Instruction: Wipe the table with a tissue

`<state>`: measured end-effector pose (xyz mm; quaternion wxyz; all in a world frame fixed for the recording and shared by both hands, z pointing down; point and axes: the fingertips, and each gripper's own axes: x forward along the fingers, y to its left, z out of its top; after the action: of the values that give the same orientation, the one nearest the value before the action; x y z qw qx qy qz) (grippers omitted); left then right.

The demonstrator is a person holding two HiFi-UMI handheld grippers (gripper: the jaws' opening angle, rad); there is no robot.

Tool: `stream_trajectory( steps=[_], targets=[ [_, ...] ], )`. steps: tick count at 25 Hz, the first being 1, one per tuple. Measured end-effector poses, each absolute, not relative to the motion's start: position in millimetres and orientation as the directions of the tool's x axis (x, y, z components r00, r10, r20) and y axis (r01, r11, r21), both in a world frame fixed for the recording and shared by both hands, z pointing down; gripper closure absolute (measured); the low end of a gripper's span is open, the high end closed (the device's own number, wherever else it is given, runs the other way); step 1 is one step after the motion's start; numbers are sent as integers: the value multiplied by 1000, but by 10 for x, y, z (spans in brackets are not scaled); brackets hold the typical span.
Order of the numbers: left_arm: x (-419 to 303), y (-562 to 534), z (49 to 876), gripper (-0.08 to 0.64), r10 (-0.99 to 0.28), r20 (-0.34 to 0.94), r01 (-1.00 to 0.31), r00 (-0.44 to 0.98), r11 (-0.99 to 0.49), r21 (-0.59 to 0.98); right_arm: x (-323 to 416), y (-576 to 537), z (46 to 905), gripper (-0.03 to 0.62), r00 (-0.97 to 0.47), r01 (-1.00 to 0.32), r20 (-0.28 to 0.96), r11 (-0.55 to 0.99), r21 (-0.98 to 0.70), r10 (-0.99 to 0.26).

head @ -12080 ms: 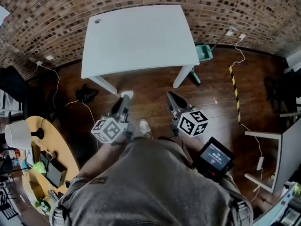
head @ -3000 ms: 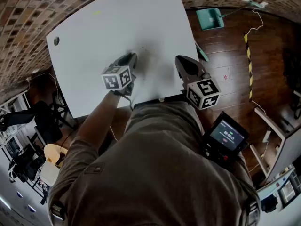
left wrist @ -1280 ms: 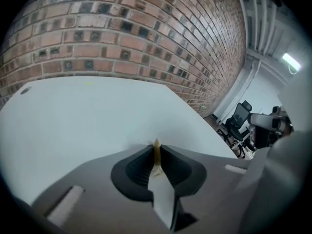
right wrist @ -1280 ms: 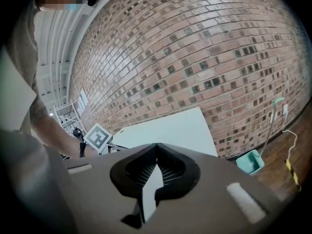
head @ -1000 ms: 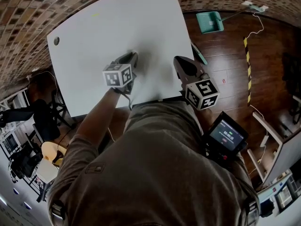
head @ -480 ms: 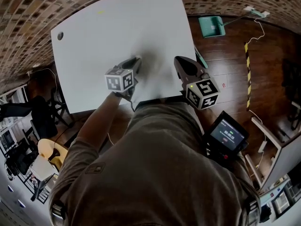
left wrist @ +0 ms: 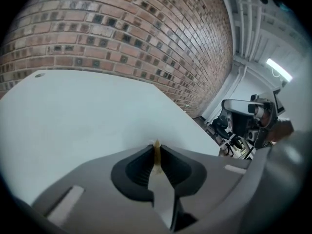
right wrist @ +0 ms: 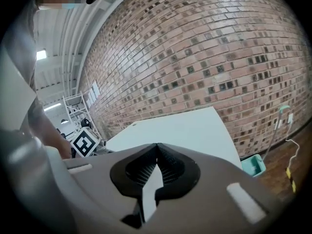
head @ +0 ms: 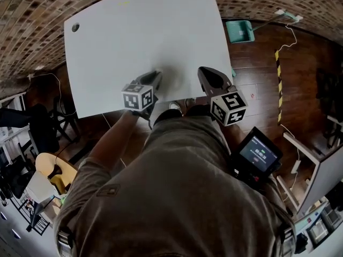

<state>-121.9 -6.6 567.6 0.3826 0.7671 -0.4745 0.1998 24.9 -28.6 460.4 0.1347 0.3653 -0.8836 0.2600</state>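
The white table (head: 144, 36) fills the upper middle of the head view. My left gripper (head: 155, 78) hangs over its near edge, jaws shut on a tissue. In the left gripper view only a thin tan-and-white sliver of the tissue (left wrist: 156, 152) shows, pinched at the tip of the left gripper (left wrist: 156, 147), with the table (left wrist: 73, 116) just beyond. My right gripper (head: 203, 73) is over the table's near right corner. In the right gripper view the right gripper (right wrist: 157, 147) is shut, with nothing between its pads.
A brick wall runs behind the table. A green dustpan (head: 239, 31) lies on the wooden floor at the right, near yellow-black tape (head: 278, 84) and a cable. A cable hole (head: 75, 28) marks the table's far left corner. A small screen (head: 259, 154) hangs at my right hip.
Both grippers have drawn back from the table's middle toward its near edge over the last second. Both jaws stay shut, the left one still pinching the tissue.
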Motion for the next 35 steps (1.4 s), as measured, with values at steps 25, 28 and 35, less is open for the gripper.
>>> stream_trajectory(
  steps=[25, 28, 35],
  targets=[
    [-720, 425, 5916, 517, -507, 693, -857, 512, -355, 374, 499, 14, 4551, 578, -661, -750, 427, 559, -355, -617],
    [-560, 403, 5926, 517, -488, 694, -844, 530, -379, 378, 606, -10, 4554, 578, -654, -757, 427, 549, -355, -625],
    [-537, 326, 5930, 517, -496, 710, -862, 501, -356, 360, 729, -143, 4562, 578, -661, -750, 421, 555, -360, -620]
  ],
)
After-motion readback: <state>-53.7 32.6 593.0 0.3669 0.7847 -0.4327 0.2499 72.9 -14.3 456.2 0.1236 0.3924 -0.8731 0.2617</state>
